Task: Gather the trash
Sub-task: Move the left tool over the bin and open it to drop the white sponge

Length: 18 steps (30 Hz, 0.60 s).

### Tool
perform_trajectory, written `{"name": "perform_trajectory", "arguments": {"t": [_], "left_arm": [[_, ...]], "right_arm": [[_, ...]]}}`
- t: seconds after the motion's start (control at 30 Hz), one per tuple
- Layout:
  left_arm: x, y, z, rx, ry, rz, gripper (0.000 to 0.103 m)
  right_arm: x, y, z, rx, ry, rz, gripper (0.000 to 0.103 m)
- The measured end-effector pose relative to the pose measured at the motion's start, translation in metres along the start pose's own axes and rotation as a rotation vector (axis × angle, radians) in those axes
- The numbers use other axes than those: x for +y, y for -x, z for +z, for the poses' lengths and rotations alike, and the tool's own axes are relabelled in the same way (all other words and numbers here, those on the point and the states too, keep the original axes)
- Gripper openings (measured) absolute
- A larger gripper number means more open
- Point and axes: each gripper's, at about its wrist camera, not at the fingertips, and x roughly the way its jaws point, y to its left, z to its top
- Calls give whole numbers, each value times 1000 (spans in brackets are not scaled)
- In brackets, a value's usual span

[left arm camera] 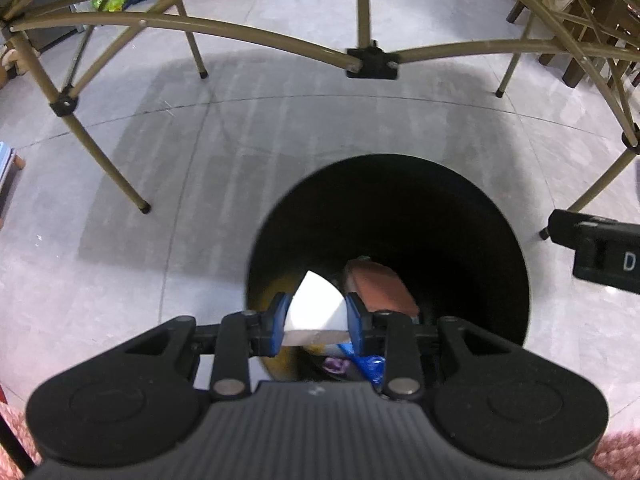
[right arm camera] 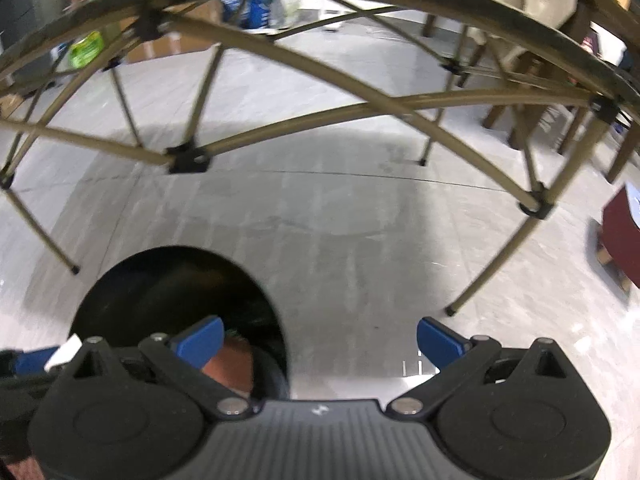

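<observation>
Item 1, your left gripper (left arm camera: 316,322): blue pads closed on a white scrap (left arm camera: 316,304), folded paper or card by the look, held over the near rim of the black bin (left arm camera: 500,240). Item 2, bin: open-topped, stands on the grey tile floor (left arm camera: 200,160) in front of the folding table frame (left arm camera: 360,56); already inside are a brown-orange piece (left arm camera: 380,284), a blue wrapper (left arm camera: 370,364) and sth purple, too small to name. Item 3, your right gripper (right arm camera: 320,340): jaws wide apart, nothing between them, hovering over the bin's right rim and bare floor. Risks, as judged: scrap sits close to the near rim, so a release here could clip the edge and land outside; light paper may also cling to a pad or flutter sideways. Grippers are near each other, so a bump is possible w/ any sideways move. View diffs: left wrist view alone shows the grip on the scrap and most of the bin contents; right wrist view shows only a white corner of the scrap at its left edge, is motion-blurred, but alone confirms the right jaws hold nothing.
</observation>
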Motion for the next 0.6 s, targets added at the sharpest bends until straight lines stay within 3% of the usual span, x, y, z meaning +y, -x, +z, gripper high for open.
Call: {"name": "perform_trajectory", "arguments": {"t": [0.6], "left_arm": [[-33, -30, 0, 107, 68, -34, 31]], "right_arm": [[-21, -9, -5, 22, -40, -94, 103]]}}
